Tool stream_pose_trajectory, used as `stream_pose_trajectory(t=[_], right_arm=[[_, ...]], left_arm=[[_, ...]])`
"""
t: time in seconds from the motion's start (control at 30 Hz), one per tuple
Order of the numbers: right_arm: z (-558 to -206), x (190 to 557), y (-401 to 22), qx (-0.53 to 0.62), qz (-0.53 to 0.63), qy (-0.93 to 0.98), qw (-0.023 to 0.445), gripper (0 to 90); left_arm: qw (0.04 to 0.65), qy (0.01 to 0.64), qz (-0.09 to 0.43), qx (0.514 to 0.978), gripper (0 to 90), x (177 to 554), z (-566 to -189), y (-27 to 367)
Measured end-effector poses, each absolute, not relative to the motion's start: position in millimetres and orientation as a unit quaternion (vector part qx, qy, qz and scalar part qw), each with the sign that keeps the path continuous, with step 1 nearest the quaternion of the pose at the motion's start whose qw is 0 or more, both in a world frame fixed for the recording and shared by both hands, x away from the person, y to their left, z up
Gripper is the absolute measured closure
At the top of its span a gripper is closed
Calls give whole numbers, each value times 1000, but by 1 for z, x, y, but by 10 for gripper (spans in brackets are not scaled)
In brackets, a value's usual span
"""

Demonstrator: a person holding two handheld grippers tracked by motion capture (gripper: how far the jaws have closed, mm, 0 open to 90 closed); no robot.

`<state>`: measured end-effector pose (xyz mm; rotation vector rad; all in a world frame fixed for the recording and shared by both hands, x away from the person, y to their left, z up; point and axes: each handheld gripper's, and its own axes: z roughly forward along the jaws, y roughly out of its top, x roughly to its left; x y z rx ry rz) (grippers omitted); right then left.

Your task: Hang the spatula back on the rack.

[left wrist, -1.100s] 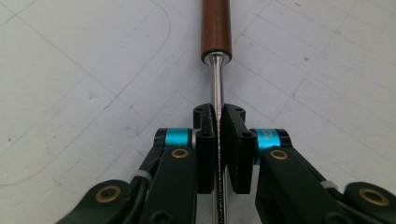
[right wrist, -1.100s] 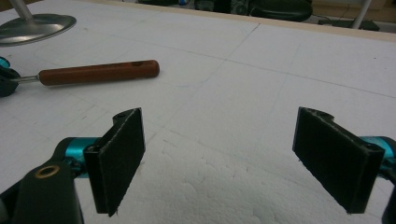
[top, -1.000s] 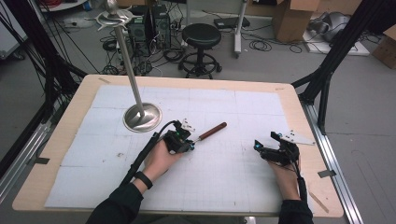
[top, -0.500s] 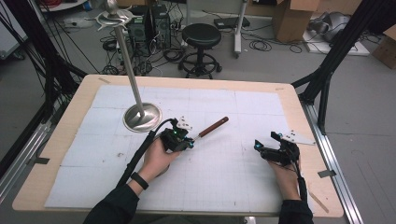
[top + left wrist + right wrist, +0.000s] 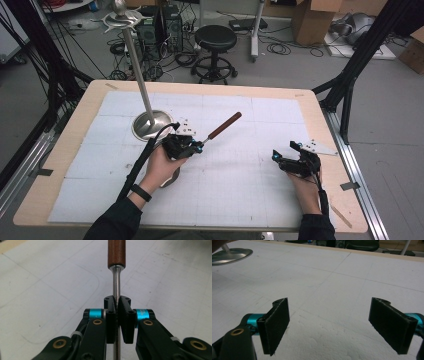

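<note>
Utensil (image 5: 223, 126), wooden-handled: left gripper (image 5: 117, 305) pinches its thin metal shaft (right gripper (image 5: 337, 325) spread, idle); slim rod may pivot or slip, dropping onto table (image 5: 310, 107).

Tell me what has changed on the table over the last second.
The left gripper, shut on the thin metal shaft of the wooden-handled tool, has lifted slightly and drawn a little toward the tall metal stand with the round base, carrying the tool along. The grip itself is unchanged. The right gripper stayed put near the table's right edge, jaws open and holding nothing.
</note>
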<state>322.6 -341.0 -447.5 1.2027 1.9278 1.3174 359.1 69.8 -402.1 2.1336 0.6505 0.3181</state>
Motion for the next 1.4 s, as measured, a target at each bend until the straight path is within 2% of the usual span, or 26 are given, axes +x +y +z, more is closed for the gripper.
stream_pose_trajectory(t=[0.3, 1.4], right_arm=[[-447, 322, -341, 442, 485, 710, 255, 162], [-447, 323, -341, 445, 483, 709, 257, 162]], left_arm=[[462, 257, 150, 835, 846, 353, -389, 82], [568, 306, 257, 720, 845, 315, -319, 216]])
